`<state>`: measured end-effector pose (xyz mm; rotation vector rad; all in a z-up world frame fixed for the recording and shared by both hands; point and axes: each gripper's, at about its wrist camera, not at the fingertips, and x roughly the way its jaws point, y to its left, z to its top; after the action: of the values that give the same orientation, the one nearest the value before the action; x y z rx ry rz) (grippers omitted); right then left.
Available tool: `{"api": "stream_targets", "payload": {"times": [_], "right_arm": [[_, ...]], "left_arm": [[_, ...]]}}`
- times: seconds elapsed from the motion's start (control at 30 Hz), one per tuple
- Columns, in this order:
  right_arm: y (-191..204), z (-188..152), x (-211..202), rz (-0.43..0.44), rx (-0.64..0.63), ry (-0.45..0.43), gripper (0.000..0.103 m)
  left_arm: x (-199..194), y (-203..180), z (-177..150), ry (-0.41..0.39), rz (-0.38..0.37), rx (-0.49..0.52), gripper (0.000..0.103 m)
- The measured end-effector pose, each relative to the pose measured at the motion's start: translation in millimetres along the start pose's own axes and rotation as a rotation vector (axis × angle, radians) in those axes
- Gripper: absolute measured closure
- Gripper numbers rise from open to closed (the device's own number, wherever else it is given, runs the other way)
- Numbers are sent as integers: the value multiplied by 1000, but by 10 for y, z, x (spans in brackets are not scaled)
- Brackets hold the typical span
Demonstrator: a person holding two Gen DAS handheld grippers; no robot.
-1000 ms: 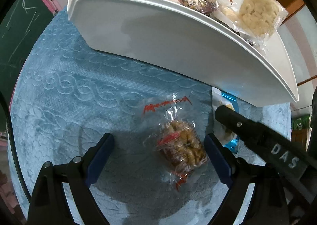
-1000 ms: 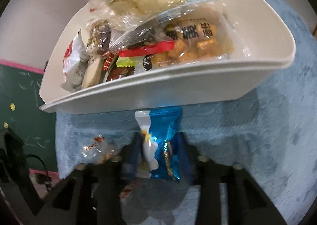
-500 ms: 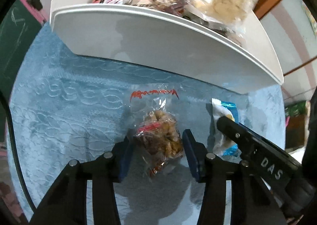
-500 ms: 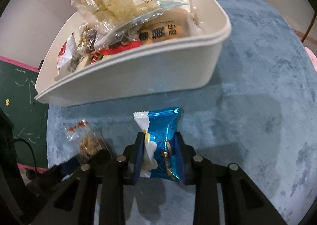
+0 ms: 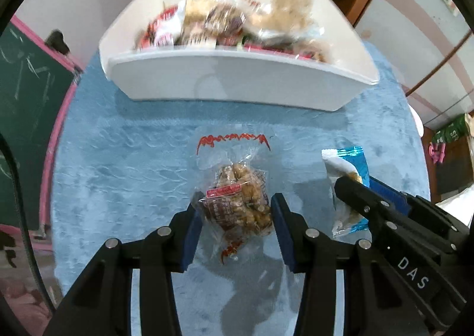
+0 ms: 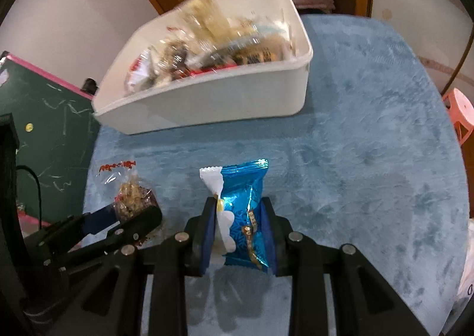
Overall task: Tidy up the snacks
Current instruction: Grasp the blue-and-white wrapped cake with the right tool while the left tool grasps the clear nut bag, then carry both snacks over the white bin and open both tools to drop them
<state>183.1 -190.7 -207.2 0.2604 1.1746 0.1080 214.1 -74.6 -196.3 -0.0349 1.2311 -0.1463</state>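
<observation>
A clear packet of brown nutty snack [image 5: 234, 185] with red print hangs lifted off the blue cloth, between the blue pads of my left gripper [image 5: 235, 205]. Its jaws are closing and press on the packet's sides. To the right, my right gripper [image 6: 238, 205] is shut on a shiny blue and white packet [image 6: 243, 188], also held above the cloth. Each view shows the other gripper: the right gripper [image 5: 360, 188] with the blue packet [image 5: 346, 164], and the left gripper [image 6: 139, 211] with the clear packet [image 6: 130, 191]. A white bin [image 5: 237, 84] full of several snacks stands beyond both.
The blue cloth [image 5: 118, 158] covers a round table. The white bin [image 6: 207, 102] sits at its far side. A green chalkboard [image 5: 23, 99] with a pink frame stands off the left edge. A pink stool [image 6: 462, 111] is at the right, and wooden furniture is behind.
My left jaws closed from wide open onto the clear packet. Both grippers then rose and drew back from the bin, each carrying its packet off the cloth.
</observation>
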Motion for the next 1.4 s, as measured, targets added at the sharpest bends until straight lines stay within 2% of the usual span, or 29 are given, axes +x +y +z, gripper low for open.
{"api": "stream_targets", "payload": {"times": [0.17,0.47,0.9,1.03,1.17,1.4], "right_arm": [[82,-11,-396,23,-30,-62,74],[221,248,-1040,58,-65,-208,74],[506,1127,-1742,44,-143,-457,74],[576,1373,-1790,26,-157,-498,74],[613,1577,-1686,7,-157,-497,74],[599,1828,-1376,-22,-127,-460,74]], "left_arm": [[-444,-38,7,-75,19,33,59],[-1129,154,330,-207,41,36,59],[-1747,271,1185,-382,89,75,59],[-1844,306,1512,-429,101,88,59],[-1830,342,1818,-448,113,90,58],[-1547,433,2197,-412,132,81,58]]}}
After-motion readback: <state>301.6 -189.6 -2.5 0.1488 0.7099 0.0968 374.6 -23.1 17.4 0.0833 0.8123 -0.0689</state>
